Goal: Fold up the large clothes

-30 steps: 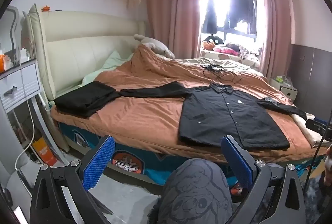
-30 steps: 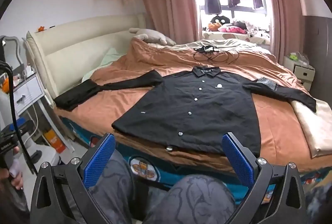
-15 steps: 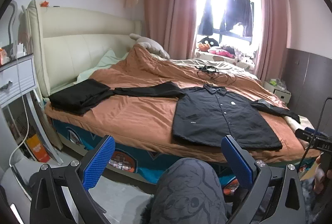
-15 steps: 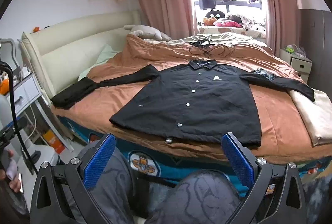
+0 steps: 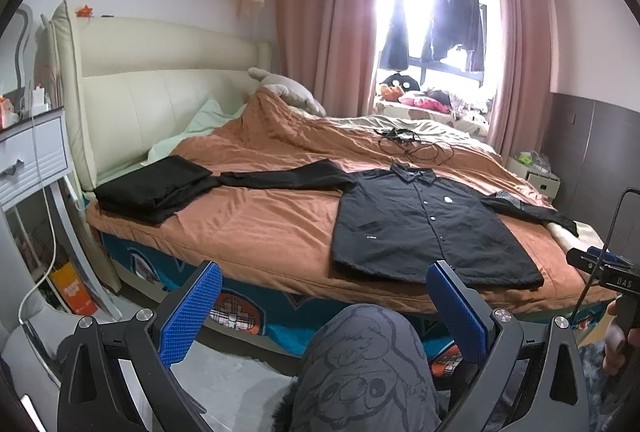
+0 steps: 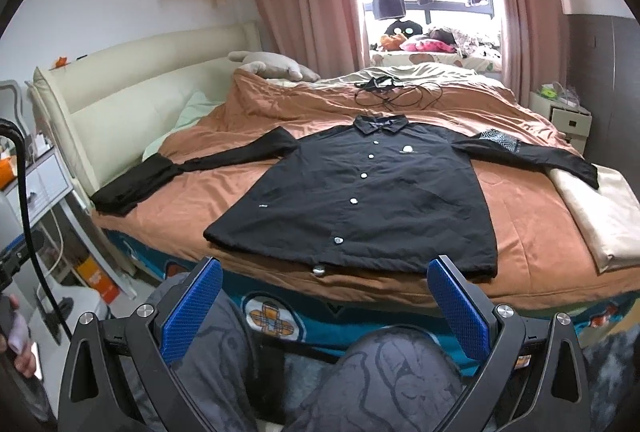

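A black button-up jacket (image 6: 360,192) lies flat and face up on the orange bedspread (image 6: 532,228), both sleeves spread out sideways; it shows at the right in the left wrist view (image 5: 424,224). My left gripper (image 5: 324,308) is open, well short of the bed, above a knee in grey patterned trousers (image 5: 360,364). My right gripper (image 6: 326,306) is open too, held in front of the jacket's hem with nothing between its blue pads. Neither touches the cloth.
A folded black garment (image 5: 152,188) sits at the bed's left end by the cream headboard (image 5: 160,92). Black cables (image 6: 392,92) lie beyond the collar. A beige folded cloth (image 6: 600,216) rests at the right. A white nightstand (image 5: 32,160) stands left.
Both grippers have drifted slightly, the views tilting up and the bed sitting a little lower and farther. The jacket has not moved; both grippers stay open.
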Action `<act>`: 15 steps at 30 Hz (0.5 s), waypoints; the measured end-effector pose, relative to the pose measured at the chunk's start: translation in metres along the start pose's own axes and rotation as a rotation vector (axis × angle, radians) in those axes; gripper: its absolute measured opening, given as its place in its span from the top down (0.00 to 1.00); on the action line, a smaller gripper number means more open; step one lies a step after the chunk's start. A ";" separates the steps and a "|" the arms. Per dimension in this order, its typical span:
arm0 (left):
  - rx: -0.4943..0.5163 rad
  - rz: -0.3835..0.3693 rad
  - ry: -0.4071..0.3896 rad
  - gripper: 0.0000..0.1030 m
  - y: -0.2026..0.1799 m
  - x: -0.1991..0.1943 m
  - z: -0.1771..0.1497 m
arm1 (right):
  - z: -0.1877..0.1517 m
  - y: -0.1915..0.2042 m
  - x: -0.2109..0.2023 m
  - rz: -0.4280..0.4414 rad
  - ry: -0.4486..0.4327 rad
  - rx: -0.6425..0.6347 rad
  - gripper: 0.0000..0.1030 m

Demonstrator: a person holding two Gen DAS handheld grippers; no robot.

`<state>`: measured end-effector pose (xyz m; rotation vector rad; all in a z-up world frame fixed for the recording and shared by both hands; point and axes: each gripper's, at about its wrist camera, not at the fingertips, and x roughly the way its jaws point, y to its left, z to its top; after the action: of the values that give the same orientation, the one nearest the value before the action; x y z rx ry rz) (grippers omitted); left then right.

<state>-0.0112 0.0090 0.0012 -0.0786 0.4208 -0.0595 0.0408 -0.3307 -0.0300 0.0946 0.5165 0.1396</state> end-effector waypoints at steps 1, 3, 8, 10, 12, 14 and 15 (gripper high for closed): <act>-0.001 -0.002 0.000 0.01 0.000 0.000 0.000 | 0.001 0.000 0.000 0.000 0.001 0.001 0.00; 0.000 -0.004 0.000 0.01 -0.001 -0.001 0.001 | 0.001 0.000 0.000 -0.002 0.001 -0.002 0.00; 0.002 -0.006 -0.002 0.00 -0.002 -0.001 0.001 | 0.002 0.000 -0.002 -0.005 -0.004 0.004 0.00; 0.003 -0.009 -0.004 0.01 -0.003 -0.002 0.002 | 0.003 0.000 -0.003 -0.007 -0.004 0.009 0.00; 0.006 -0.010 -0.008 0.01 -0.005 -0.003 0.001 | 0.003 0.000 -0.004 -0.008 -0.005 0.012 0.00; 0.011 -0.012 -0.003 0.01 -0.007 -0.002 0.001 | 0.003 0.000 -0.006 -0.009 -0.012 0.022 0.00; 0.016 -0.013 0.003 0.01 -0.006 -0.001 0.002 | 0.003 -0.001 -0.006 -0.010 -0.015 0.026 0.00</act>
<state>-0.0118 0.0031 0.0037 -0.0659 0.4223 -0.0762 0.0367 -0.3330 -0.0249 0.1181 0.5039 0.1227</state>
